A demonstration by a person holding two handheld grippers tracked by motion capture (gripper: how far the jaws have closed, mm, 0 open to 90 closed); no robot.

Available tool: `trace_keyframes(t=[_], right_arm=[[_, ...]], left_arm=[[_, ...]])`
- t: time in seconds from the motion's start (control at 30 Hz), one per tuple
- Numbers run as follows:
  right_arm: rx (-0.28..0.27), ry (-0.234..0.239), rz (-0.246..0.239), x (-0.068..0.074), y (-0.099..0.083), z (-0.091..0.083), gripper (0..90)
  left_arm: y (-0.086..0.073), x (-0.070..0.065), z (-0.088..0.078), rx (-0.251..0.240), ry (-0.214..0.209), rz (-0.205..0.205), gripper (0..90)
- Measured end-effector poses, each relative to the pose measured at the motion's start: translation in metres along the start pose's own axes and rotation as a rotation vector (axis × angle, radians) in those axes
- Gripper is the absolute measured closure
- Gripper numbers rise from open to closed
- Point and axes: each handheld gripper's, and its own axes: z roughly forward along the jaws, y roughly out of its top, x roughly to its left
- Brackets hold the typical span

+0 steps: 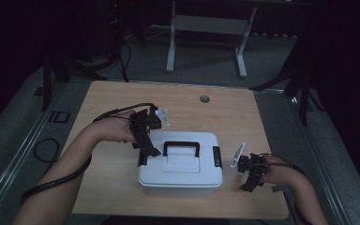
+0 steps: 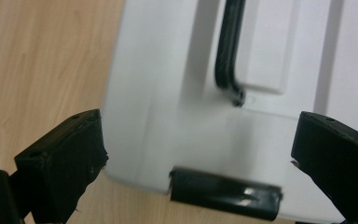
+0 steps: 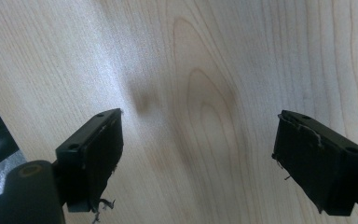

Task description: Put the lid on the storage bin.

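A white plastic box (image 1: 182,165) with a black carry handle (image 1: 181,148) stands in the middle of the wooden table (image 1: 108,101). My left gripper (image 1: 145,150) hovers over the box's left edge, open, its jaws wide on either side of the black side latch (image 2: 224,193); the box lid (image 2: 168,93) and one end of the handle (image 2: 227,51) lie ahead of it. My right gripper (image 1: 252,180) is to the right of the box, near the table's front right corner, open over bare wood (image 3: 200,93). A second black latch (image 1: 217,157) is on the box's right side.
A round cable hole (image 1: 204,99) sits near the table's far edge. Beyond the table stands a white metal frame (image 1: 206,28) on a grey floor. Black cables (image 1: 47,150) trail from the grippers off the left side. The room around is dark.
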Motion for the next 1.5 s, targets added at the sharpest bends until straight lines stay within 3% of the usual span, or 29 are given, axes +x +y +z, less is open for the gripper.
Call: trace_keyframes(t=[0.43, 0.57, 0.7, 0.97, 1.1, 1.5], right_arm=[[-0.006, -0.010, 0.023, -0.002, -0.004, -0.005, 15.3], [-0.006, -0.012, 0.028, -0.002, -0.005, -0.004, 15.3], [0.000, -0.027, 0.024, -0.001, -0.005, -0.003, 15.3], [-0.011, -0.041, 0.022, -0.001, -0.003, -0.003, 15.3], [-0.010, -0.042, 0.025, 0.000, -0.002, -0.003, 15.3], [-0.010, -0.052, 0.030, 0.001, -0.003, 0.001, 15.3]], left_arm=[[-0.046, 0.002, -0.002, -0.017, 0.010, -0.043, 2.1], [-0.066, 0.002, -0.002, -0.027, 0.006, -0.075, 2.1], [-0.084, 0.005, 0.001, -0.008, 0.015, -0.108, 2.1], [-0.109, 0.005, 0.013, -0.014, 0.000, -0.146, 2.1], [-0.123, 0.004, 0.025, -0.014, -0.032, -0.167, 2.2], [-0.155, 0.001, 0.055, -0.027, -0.045, -0.212, 2.3]])
